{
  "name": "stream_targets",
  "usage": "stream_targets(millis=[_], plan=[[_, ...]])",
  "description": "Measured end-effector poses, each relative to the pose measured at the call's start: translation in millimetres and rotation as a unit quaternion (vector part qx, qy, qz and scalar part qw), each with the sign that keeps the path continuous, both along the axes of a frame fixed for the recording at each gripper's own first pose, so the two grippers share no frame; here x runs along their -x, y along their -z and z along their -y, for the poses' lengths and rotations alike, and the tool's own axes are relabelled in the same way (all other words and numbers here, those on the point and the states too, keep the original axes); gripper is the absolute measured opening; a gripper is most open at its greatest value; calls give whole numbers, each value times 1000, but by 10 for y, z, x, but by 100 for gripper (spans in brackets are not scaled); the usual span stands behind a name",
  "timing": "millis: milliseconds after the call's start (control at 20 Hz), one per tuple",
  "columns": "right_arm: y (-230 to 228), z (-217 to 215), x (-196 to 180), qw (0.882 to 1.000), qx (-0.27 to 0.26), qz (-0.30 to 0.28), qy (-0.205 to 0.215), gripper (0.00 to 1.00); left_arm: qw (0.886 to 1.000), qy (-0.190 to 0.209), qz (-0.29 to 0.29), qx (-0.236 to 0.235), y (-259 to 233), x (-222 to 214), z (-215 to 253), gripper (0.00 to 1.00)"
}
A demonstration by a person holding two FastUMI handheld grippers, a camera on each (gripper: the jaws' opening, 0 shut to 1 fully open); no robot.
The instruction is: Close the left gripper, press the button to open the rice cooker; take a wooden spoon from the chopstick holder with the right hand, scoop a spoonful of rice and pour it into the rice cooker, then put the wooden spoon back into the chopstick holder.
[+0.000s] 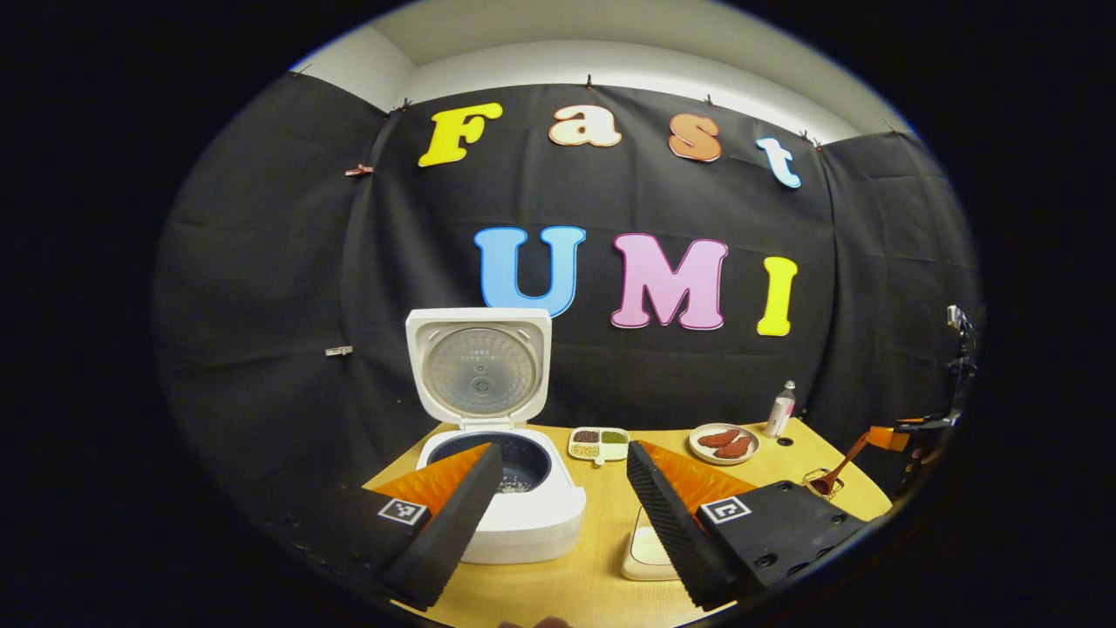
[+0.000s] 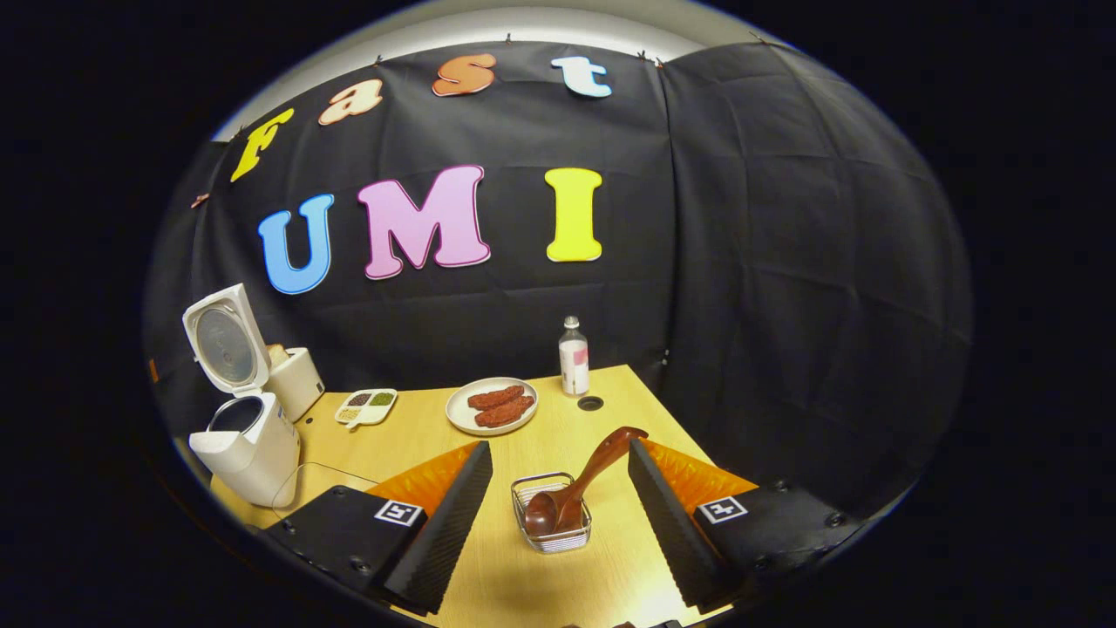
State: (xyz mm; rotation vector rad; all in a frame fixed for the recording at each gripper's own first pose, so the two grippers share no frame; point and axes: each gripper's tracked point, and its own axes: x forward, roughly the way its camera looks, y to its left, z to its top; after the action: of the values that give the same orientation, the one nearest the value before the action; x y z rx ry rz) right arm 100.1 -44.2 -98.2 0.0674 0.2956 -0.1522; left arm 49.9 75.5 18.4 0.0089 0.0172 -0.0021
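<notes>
A divided dish (image 2: 366,406), a plate (image 2: 491,406) of sausages and a bottle (image 2: 573,358) stand on the table (image 2: 410,445).

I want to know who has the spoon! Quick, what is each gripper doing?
Left gripper: jaws open, holding nothing.
Right gripper: jaws open, holding nothing; the wooden spoon sits in the wire holder between them.

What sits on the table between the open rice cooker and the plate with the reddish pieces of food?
A small divided dish of grains lies between the rice cooker and the plate, seen in both views.
</notes>
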Motion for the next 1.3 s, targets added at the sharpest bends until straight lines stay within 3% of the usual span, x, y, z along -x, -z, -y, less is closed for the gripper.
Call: stream_targets(millis=[350,600,850,950,1050,1100,1300], plan=[[783,380,-499,992,-95,-81,0,99,996,-77,-35,-10,207,295,198,98],[1078,357,-811,983,-149,-103,-23,95,993,-99,-55,-13,321,465,490,98],[1143,273,-975,979,-174,-100,-32,65,993,-92,-70,-23,490,570,788,98],[1117,289,-1029,981,-168,-92,-29,32,993,-90,-75,-22,558,590,844,97],[1055,231,-917,980,-169,-101,-29,25,993,-86,-78,-15,615,612,859,97],[1069,200,-922,979,-170,-104,-31,29,993,-84,-80,-10,632,621,852,97],[877,142,-852,982,-155,-98,-32,22,993,-79,-82,4,697,657,708,97]])
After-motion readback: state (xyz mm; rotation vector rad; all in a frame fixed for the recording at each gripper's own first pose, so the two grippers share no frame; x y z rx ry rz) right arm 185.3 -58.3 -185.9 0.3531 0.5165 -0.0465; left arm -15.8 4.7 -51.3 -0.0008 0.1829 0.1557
